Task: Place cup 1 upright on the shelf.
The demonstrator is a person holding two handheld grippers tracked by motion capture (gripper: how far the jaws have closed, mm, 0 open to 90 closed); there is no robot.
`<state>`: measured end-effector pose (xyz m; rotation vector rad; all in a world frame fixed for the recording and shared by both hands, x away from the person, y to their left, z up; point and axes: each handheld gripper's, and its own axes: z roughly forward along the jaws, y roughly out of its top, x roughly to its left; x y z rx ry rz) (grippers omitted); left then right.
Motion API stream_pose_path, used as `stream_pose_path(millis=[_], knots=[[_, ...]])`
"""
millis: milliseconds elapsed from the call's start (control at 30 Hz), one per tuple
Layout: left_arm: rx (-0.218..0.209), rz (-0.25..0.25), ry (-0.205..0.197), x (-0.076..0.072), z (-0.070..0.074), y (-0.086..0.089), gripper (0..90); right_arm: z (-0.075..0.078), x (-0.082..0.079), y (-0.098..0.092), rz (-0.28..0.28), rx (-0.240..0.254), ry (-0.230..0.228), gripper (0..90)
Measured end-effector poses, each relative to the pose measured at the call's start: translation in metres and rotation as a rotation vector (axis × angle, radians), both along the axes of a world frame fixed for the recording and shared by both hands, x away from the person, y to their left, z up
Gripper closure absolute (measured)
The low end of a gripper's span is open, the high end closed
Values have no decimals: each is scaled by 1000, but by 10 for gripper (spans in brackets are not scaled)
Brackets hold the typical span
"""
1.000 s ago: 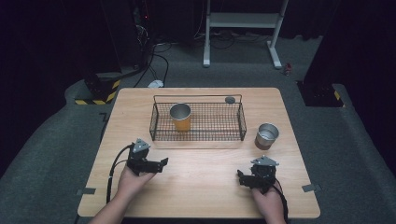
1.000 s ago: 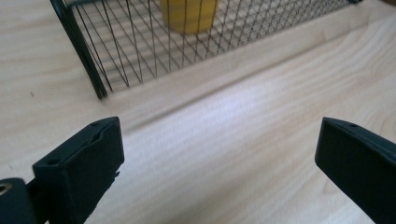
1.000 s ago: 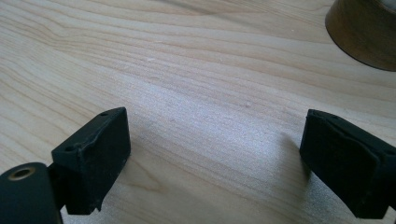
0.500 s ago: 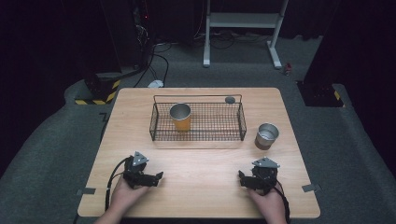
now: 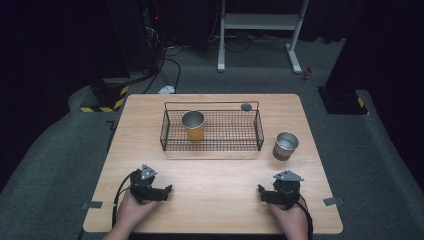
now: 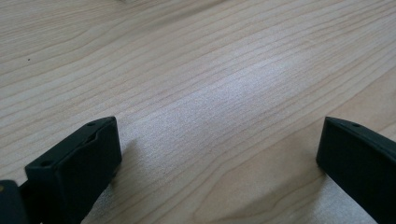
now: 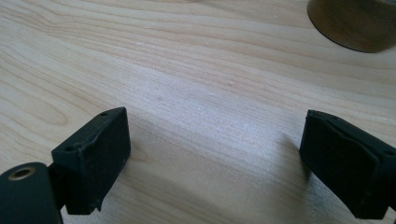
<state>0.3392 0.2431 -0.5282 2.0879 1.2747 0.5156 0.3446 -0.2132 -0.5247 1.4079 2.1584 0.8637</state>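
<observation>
My left gripper [image 5: 167, 190] rests low over the front left of the wooden table [image 5: 220, 180], pointing right. In the left gripper view its jaws [image 6: 217, 158] stand wide apart over bare wood with nothing between them, and they have just been opening further. My right gripper [image 5: 261, 193] sits at the front right, pointing left. It is open too [image 7: 215, 158], with only tabletop between its jaws. An orange cup with a metal rim [image 5: 193, 125] stands upright inside a black wire basket [image 5: 211, 146]. A silver metal cup [image 5: 285, 145] stands just right of the basket.
A small dark round object [image 5: 246, 106] lies on the table behind the basket. The rounded base of a cup [image 7: 355, 23] shows at the top right of the right gripper view. Grey carpet surrounds the table, with cables and a white stand beyond.
My left hand has drawn back toward the near edge of the table and sunk lower. The right hand has stayed put.
</observation>
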Motion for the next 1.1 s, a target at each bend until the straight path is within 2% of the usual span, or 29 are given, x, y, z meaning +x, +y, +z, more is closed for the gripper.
stream_pose_path(millis=[100, 267, 667, 1100], knots=[[-3, -1, 2, 0, 0, 0, 2, 1, 0, -2, 2, -4, 11, 93], [-2, -2, -1, 0, 0, 0, 2, 4, 0, -4, -3, -33, -3, 94], [-5, 4, 0, 1, 0, 0, 2, 14, 2, -19, -18, -3, -61, 93], [-11, 8, -11, -2, -1, 2, 3, 21, 5, -26, -37, 13, -90, 93]])
